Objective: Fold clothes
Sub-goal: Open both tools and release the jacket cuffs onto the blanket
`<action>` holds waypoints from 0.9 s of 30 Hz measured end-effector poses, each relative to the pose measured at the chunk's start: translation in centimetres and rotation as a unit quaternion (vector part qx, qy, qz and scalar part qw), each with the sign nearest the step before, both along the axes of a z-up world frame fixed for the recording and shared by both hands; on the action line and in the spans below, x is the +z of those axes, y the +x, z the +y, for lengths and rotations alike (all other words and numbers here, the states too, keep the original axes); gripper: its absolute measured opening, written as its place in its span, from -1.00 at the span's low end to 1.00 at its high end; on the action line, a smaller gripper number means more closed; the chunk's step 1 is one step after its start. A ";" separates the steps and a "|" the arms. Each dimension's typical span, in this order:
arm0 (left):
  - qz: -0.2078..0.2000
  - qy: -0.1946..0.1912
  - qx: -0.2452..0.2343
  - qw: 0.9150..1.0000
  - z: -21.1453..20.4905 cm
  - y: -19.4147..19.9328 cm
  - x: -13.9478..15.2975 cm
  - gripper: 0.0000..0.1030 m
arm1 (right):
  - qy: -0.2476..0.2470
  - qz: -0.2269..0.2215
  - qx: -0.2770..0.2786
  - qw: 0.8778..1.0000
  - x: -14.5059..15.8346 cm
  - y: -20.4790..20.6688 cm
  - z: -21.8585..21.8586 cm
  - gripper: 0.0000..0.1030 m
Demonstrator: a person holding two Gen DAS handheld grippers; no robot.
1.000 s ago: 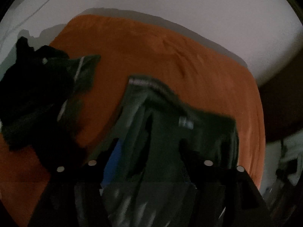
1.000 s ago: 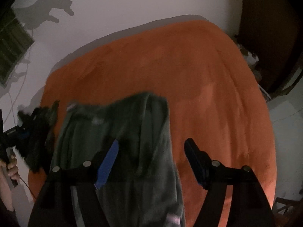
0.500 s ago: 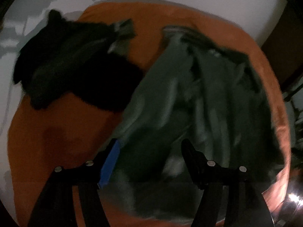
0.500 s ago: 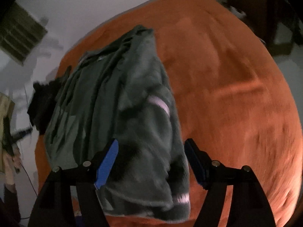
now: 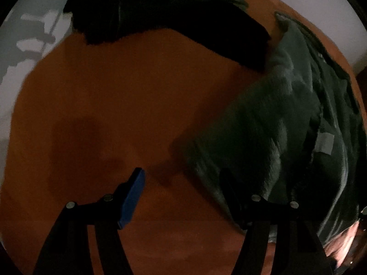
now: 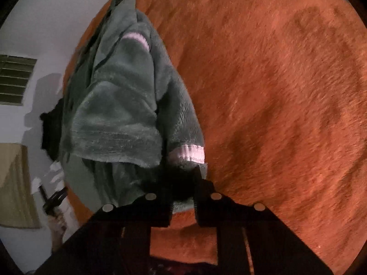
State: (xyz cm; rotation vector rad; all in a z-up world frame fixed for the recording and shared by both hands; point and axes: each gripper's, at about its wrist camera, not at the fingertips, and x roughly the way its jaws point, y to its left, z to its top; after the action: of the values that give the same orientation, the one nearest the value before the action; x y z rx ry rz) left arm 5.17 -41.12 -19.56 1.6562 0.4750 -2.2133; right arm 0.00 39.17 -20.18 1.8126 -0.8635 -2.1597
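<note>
Right gripper (image 6: 181, 178) clamped tight on the near hem of the grey-green fleece garment (image 6: 119, 105), right by a pale pink cuff (image 6: 188, 153). Left gripper (image 5: 183, 183) spread wide with nothing in it, hovering over bare orange blanket (image 5: 114, 105) just beside the fleece's edge. Fleece sprawled along the blanket's far-left edge in the right wrist view, touching a black garment (image 5: 165, 9) heaped at the far corner. Small grey label (image 5: 324, 143) sewn on the fleece, but too blurry to read any writing.
</note>
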 end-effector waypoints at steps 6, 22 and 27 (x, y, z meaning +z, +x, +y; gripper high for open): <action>0.010 0.032 0.009 0.999 0.0 0.0 -1.0 0.33 | 0.109 0.071 -0.044 0.991 8.0 -2.2 5.8 -0.81; 0.001 0.062 0.042 0.997 -0.8 -1.6 -2.4 0.33 | 0.393 0.128 -0.102 0.905 16.2 -5.9 17.3 0.04; 0.008 0.084 0.043 0.996 -0.6 -2.2 -2.9 0.33 | 0.306 0.162 -0.101 0.933 15.7 -3.1 13.7 0.19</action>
State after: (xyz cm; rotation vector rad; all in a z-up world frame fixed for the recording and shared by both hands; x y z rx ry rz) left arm 3.01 -41.72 -22.44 1.6678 0.7408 -2.1772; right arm -3.15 52.84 -4.51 1.5472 -0.3242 -2.9994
